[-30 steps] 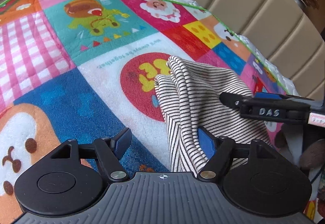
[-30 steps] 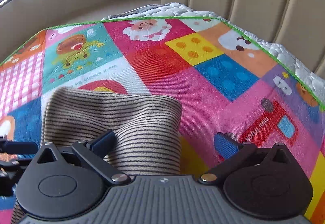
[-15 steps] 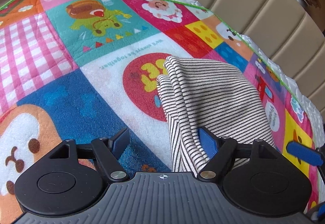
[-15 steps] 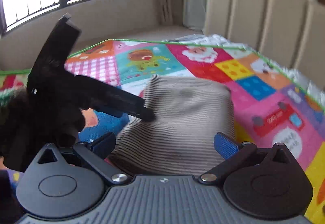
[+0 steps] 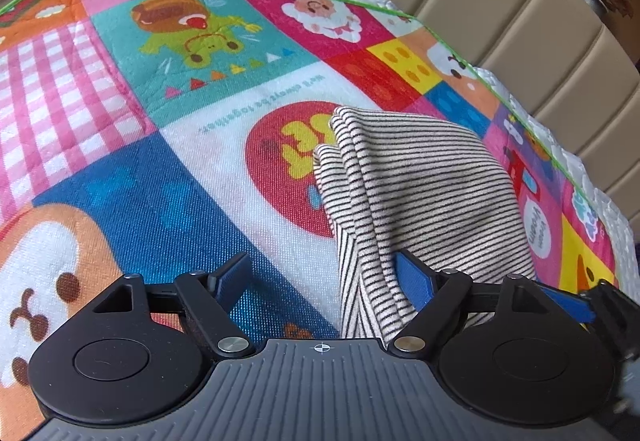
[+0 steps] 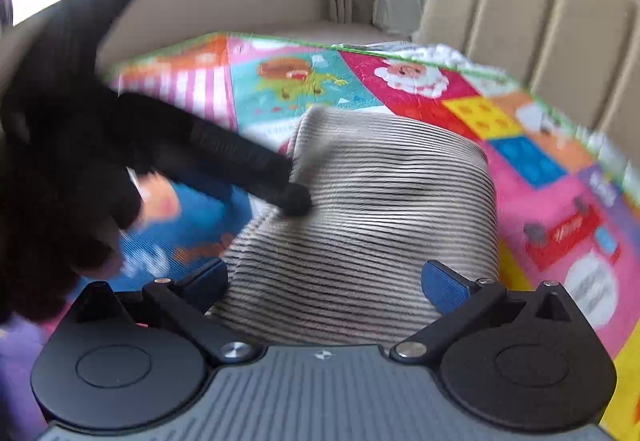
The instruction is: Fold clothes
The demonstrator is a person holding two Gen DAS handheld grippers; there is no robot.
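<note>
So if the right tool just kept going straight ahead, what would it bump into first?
Most likely the striped cloth. It fills the space between the open right tool and its fingers, lying folded on the colourful play mat. The picture is blurry, so depth is uncertain.

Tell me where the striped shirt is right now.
The striped shirt lies folded on the play mat, right of centre in the left wrist view, partly over the red circle, its near edge at the left claw.

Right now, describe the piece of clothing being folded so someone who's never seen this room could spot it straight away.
Start at the bright cartoon patchwork play mat in front of the beige padded wall panels. Near the mat's middle, partly over a red circle with yellow letters, lies the folded garment. It is the only cream cloth with thin dark stripes among loud colours.
</note>
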